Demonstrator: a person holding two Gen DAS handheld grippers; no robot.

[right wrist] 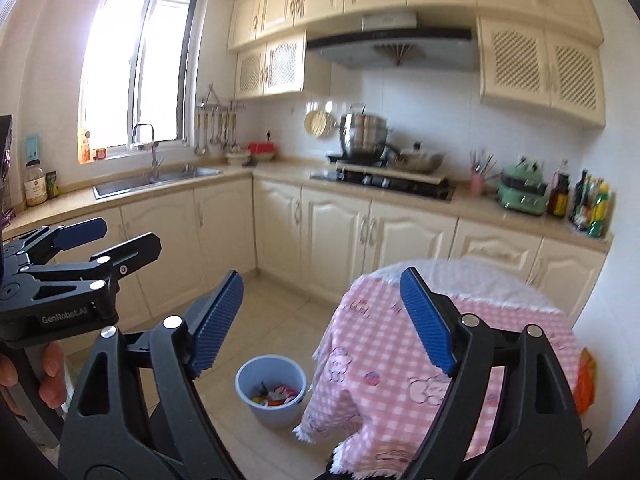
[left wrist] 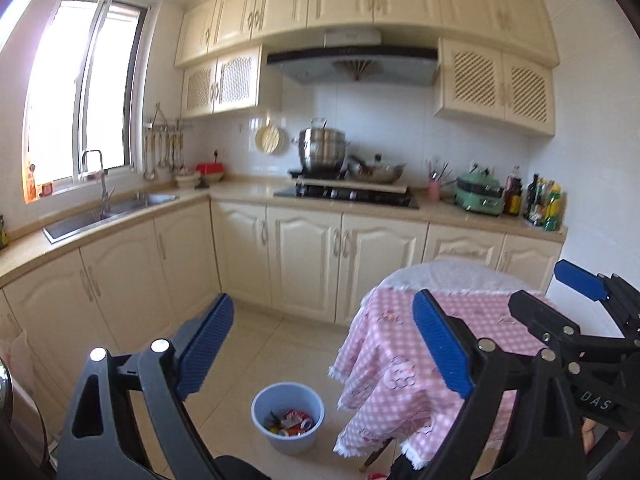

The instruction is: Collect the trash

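Observation:
A light blue bin (left wrist: 288,416) stands on the tiled floor beside a round table, and holds colourful wrappers and scraps (left wrist: 291,423). It also shows in the right wrist view (right wrist: 271,394). My left gripper (left wrist: 322,340) is open and empty, held high above the bin. My right gripper (right wrist: 320,316) is open and empty too, at about the same height. In the left wrist view the right gripper (left wrist: 576,300) shows at the right edge. In the right wrist view the left gripper (right wrist: 104,240) shows at the left edge.
A round table with a pink checked cloth (left wrist: 432,344) stands right of the bin. Cream cabinets line the walls, with a sink (left wrist: 108,212), a hob with pots (left wrist: 348,192) and bottles (left wrist: 544,204) on the counter. An orange packet (right wrist: 586,380) hangs at the table's right side.

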